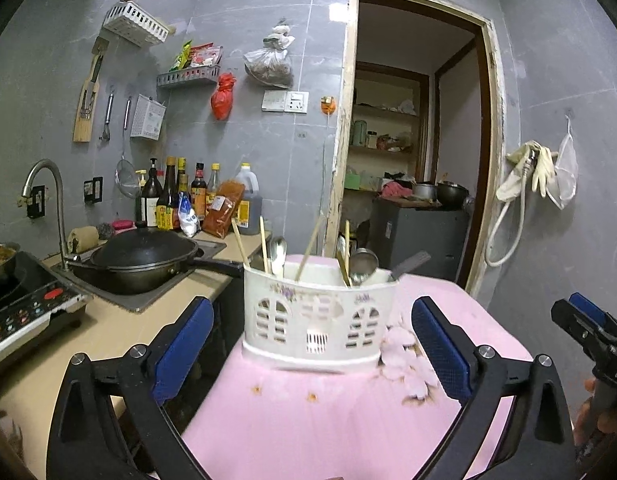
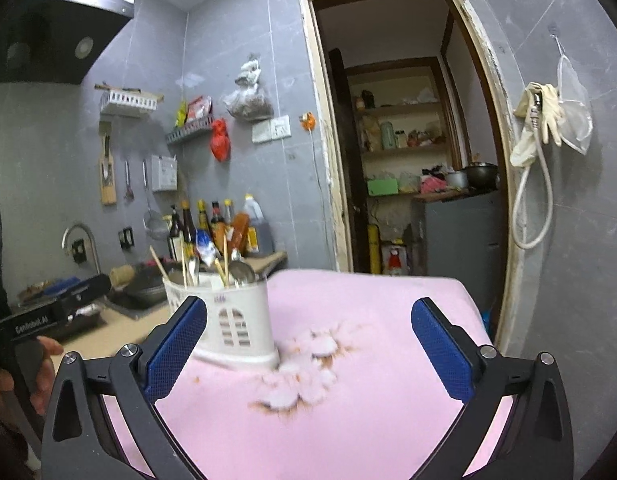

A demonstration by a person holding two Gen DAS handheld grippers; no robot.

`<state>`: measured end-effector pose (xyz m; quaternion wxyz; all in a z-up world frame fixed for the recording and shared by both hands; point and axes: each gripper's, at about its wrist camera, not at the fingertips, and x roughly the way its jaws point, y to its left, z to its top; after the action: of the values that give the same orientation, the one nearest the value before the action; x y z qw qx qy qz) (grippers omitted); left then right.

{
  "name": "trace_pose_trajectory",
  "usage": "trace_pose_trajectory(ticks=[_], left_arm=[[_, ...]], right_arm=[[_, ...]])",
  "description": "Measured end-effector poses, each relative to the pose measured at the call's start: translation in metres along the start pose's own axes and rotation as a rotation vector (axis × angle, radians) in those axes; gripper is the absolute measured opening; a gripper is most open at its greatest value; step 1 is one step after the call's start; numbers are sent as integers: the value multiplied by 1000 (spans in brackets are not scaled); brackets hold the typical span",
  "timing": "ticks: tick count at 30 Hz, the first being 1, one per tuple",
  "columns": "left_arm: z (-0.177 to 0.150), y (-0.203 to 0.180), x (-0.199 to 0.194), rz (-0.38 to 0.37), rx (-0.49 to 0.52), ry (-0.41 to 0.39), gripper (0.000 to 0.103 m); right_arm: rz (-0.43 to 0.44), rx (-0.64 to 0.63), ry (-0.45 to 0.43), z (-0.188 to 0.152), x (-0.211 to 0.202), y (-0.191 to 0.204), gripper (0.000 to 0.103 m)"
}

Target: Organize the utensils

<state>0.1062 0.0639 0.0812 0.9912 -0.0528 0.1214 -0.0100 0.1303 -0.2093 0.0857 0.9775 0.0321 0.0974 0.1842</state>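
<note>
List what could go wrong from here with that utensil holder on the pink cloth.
1. The white utensil holder stands near the left edge of the pink cloth, beside the gap to the counter; a nudge from the open left gripper could tip it off.
2. Chopsticks and a ladle lean loosely above the rim, so a finger could snag them.
3. The cloth may slide if the holder is dragged.
</note>
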Motion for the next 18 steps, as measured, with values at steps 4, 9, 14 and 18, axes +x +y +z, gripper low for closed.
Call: trace_pose_trajectory(ticks=[4,9,14,18], left_arm=[[-20,-6,-7,-1,13,31,97],[-44,-10,-15,12,46,31,97],[-55,-4,-17,9,25,39,97],[-57,1,-22,18,11,24,97]], right_arm=[[-27,-3,49,-18,-8,6,103],[-74,-11,69,-39,-17,13,103],[-93,10,61,-49,-20,15,103],[-103,8,44,-48,-23,16,103]])
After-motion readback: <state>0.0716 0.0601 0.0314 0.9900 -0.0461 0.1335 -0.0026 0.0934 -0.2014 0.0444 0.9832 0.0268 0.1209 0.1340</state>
